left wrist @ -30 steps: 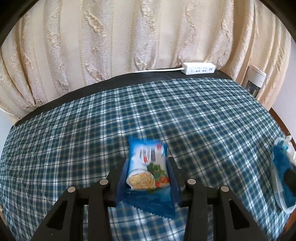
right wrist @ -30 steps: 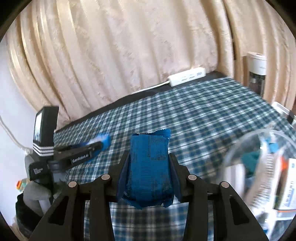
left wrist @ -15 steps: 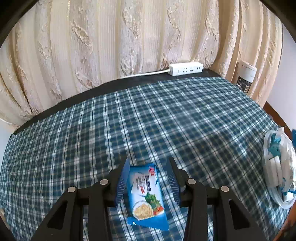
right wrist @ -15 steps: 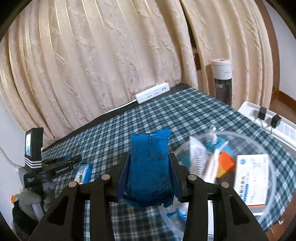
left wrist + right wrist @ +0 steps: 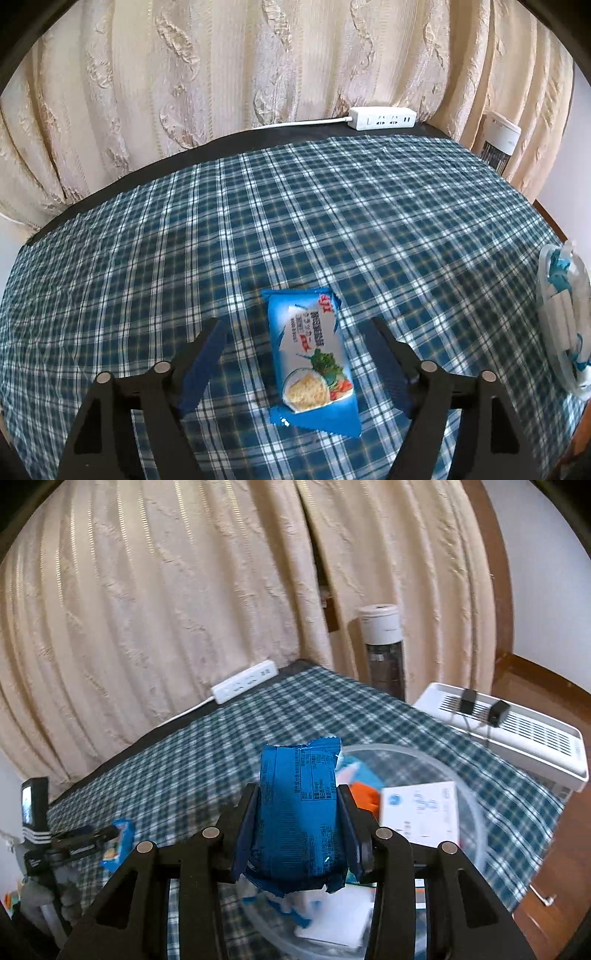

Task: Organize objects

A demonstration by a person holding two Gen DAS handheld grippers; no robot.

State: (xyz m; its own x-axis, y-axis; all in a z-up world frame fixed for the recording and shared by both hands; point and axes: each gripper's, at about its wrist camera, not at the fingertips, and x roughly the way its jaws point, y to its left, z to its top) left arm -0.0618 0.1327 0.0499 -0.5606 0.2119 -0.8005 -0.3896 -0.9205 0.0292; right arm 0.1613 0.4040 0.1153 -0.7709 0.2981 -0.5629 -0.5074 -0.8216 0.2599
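Note:
A light blue cracker packet (image 5: 311,354) lies flat on the blue plaid tablecloth (image 5: 258,221). My left gripper (image 5: 295,332) is open, its fingers wide on either side of the packet and not touching it. It also shows small in the right wrist view (image 5: 120,840). My right gripper (image 5: 297,801) is shut on a dark blue snack packet (image 5: 297,816), held above a clear round plastic container (image 5: 469,797) that holds a white box (image 5: 421,812), an orange item and other small things.
A white power strip (image 5: 382,119) lies at the table's far edge under the beige curtain. A tall white-topped appliance (image 5: 382,646) stands past the far corner. A white slatted device (image 5: 517,731) sits right of the table. The container's edge shows at the right (image 5: 561,317).
My left gripper let go of the cracker packet, which now lies on the cloth, and opened wide. My right gripper carried the dark blue packet rightward until it is over the container.

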